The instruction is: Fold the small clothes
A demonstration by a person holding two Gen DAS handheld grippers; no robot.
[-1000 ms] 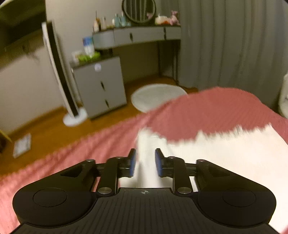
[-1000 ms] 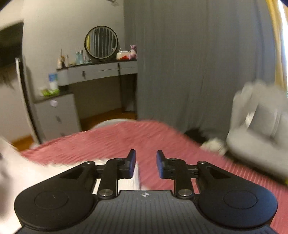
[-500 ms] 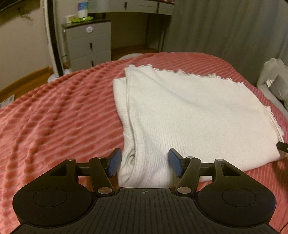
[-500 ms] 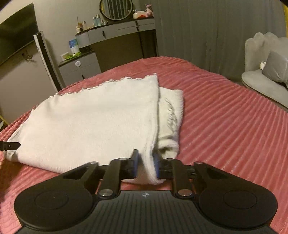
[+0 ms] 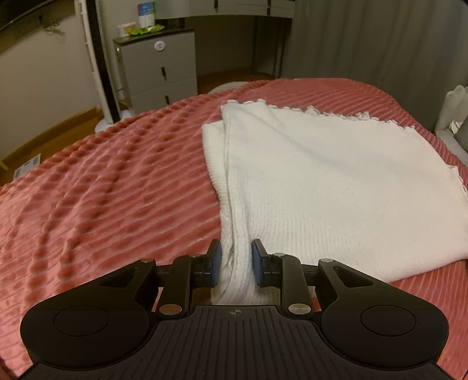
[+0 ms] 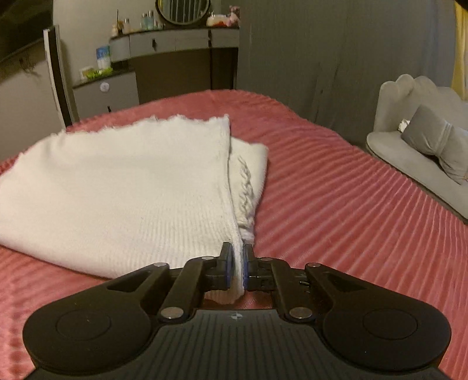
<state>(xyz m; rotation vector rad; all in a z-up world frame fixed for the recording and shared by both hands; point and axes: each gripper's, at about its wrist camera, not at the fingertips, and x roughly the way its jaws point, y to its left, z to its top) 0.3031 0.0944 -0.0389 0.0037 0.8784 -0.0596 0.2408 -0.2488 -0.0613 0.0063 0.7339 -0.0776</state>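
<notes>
White sweater (image 5: pixel 336 187), one, folded.

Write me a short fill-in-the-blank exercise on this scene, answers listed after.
1. The white knitted garment lies on a ribbed bedspread coloured ____.
2. The right gripper has its jaws ____ on the garment's corner.
3. In the right wrist view, a grey ____ rests on the pale sofa.

Answers: pink; shut; cushion

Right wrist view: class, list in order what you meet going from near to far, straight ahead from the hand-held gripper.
right hand-held gripper → white knit garment → pink ribbed bedspread → grey dressing table → round mirror
</notes>
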